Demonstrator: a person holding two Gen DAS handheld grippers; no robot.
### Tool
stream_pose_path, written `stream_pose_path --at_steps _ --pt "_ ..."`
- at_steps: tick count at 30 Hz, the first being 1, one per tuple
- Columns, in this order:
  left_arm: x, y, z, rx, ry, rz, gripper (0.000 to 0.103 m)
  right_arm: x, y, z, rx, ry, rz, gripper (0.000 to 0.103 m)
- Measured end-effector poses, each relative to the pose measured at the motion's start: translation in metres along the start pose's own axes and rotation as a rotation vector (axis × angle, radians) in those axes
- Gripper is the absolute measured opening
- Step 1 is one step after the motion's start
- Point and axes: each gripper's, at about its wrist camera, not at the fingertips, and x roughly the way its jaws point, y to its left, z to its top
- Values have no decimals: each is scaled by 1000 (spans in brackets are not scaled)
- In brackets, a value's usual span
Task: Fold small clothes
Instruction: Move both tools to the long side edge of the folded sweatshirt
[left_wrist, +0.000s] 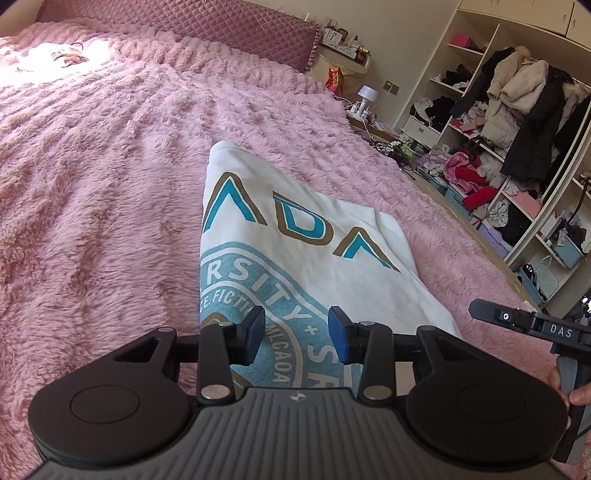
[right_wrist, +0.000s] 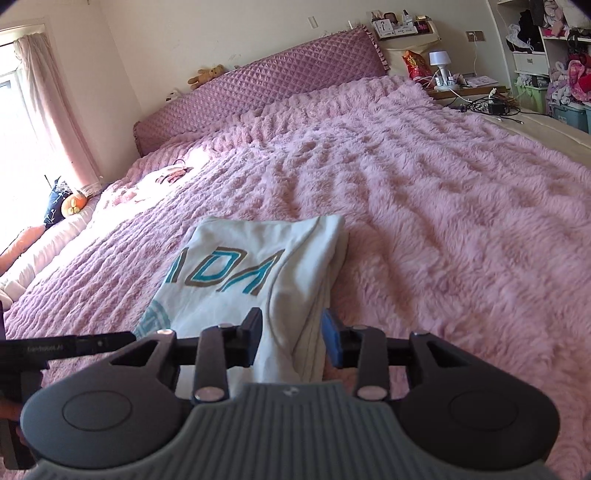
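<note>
Fingers of our left gripper (left_wrist: 297, 334) stand apart over the printed circle on the white shirt (left_wrist: 295, 236), and we see no cloth pinched between them. Our right gripper (right_wrist: 291, 341) also has its fingers apart; a folded edge of the shirt (right_wrist: 258, 266) lies in the gap between them, but the pads do not press on it.

We see the shirt lying folded into a narrow shape on the pink furry blanket (left_wrist: 110, 166) that covers the bed, near the edge closest to us, with its teal and brown letters facing up. From the left wrist view our right gripper's black body shows at the right edge, with fingers of the hand (left_wrist: 580, 395) that holds it. Beyond the shirt the blanket runs up to a quilted purple headboard (right_wrist: 258, 92). A small white lamp (right_wrist: 439, 64) stands at the bedside, and open shelves (left_wrist: 517, 129) crowded with coats and clothes line the wall to the right.
</note>
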Motion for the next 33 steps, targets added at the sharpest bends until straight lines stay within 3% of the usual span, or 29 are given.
stream_pose_path --at_steps 4,5,6,10,16,18,19,20,26,29,33 --pt "3 -4 -3 24 6 19 46 -3 1 -31 19 68 3 31" --pt "3 -5 -4 25 6 20 48 1 0 -36 37 96 9 7" --pt "4 -5 -4 26 7 23 48 3 -2 -40 59 108 24 2" --pt "2 -6 -3 17 5 16 48 0 1 -39 58 70 7 1" --pt "10 -6 -10 50 17 24 50 16 -12 -50 93 126 -5 1" --pt "7 -5 -9 47 10 11 52 15 -16 -49 130 120 3 7" --pt "4 -3 -7 36 8 -1 52 12 -17 -47 148 112 13 22" --pt "3 -1 -5 29 7 -10 53 8 -19 -45 160 105 16 29" --pt "-10 19 16 38 -28 -32 55 1 -33 -18 182 56 87 30" --pt "-9 43 25 -38 -28 -105 56 11 -47 -4 248 52 176 42" --pt "0 68 27 -97 -9 -141 56 32 -61 5 335 62 233 44"
